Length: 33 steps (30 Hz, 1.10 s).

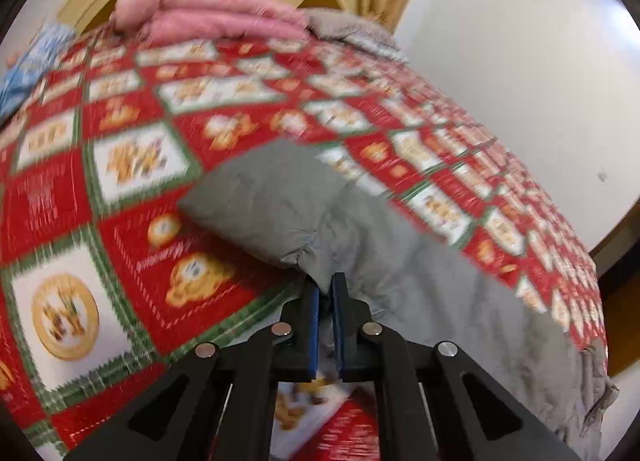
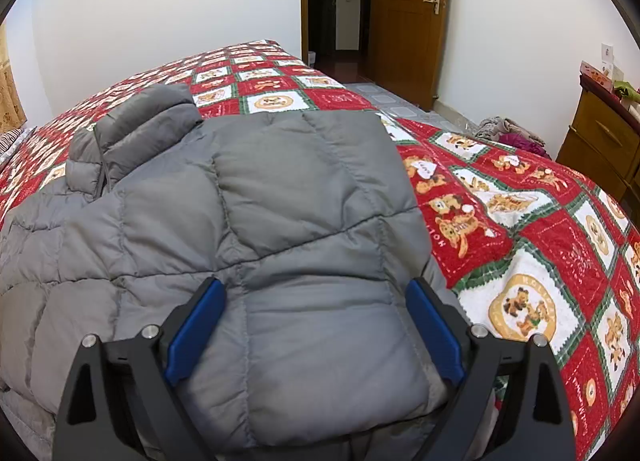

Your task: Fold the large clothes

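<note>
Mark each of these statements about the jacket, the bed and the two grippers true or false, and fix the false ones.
1. The left gripper is shut on the grey puffer jacket. True.
2. The right gripper is clamped on a sleeve. False: its jaws stand wide open over the jacket.
3. The jacket lies on a red patterned bedspread. True.
4. The jacket is blue. False: it is grey.
5. The wooden door stands behind the bed. True.
</note>
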Each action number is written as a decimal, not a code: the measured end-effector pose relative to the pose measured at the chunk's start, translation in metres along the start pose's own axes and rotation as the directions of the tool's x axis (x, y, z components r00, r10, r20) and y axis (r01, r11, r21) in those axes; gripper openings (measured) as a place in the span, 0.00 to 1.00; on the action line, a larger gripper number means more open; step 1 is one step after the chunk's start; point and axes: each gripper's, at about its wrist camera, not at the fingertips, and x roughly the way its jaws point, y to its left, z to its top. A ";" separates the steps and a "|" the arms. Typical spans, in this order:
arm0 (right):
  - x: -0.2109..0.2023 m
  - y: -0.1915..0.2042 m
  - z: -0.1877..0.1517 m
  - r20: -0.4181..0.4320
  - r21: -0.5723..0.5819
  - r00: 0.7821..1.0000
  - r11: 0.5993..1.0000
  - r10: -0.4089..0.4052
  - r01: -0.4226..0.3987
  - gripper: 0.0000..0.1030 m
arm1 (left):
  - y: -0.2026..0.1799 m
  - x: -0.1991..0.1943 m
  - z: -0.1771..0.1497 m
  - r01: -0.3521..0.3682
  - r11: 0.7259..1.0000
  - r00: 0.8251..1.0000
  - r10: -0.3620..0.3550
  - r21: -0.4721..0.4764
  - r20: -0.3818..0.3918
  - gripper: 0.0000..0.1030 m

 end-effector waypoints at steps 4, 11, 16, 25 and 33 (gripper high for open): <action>0.000 0.001 0.000 0.000 0.001 1.000 1.000 0.000 0.000 0.92 | -0.058 -0.055 0.008 0.106 0.984 0.982 -0.126 0.145 0.139 0.04; 0.000 0.000 0.000 0.000 0.001 1.000 1.000 0.000 0.000 0.92 | -0.192 -0.153 -0.060 0.328 0.772 0.862 -0.480 0.544 0.163 0.04; 0.000 0.001 0.000 0.001 0.004 1.000 1.000 0.006 -0.006 0.92 | -0.240 -0.166 -0.127 0.425 0.637 0.833 -0.554 0.643 -0.001 0.04; 0.000 0.002 0.000 0.001 0.003 1.000 1.000 0.005 -0.005 0.93 | -0.120 -0.073 -0.061 0.251 0.962 0.967 -0.244 0.109 -0.070 0.17; 0.000 0.003 0.000 0.001 -0.001 1.000 1.000 -0.002 0.002 0.93 | 0.005 -0.033 -0.011 -0.100 0.964 0.993 0.114 -0.248 0.041 0.77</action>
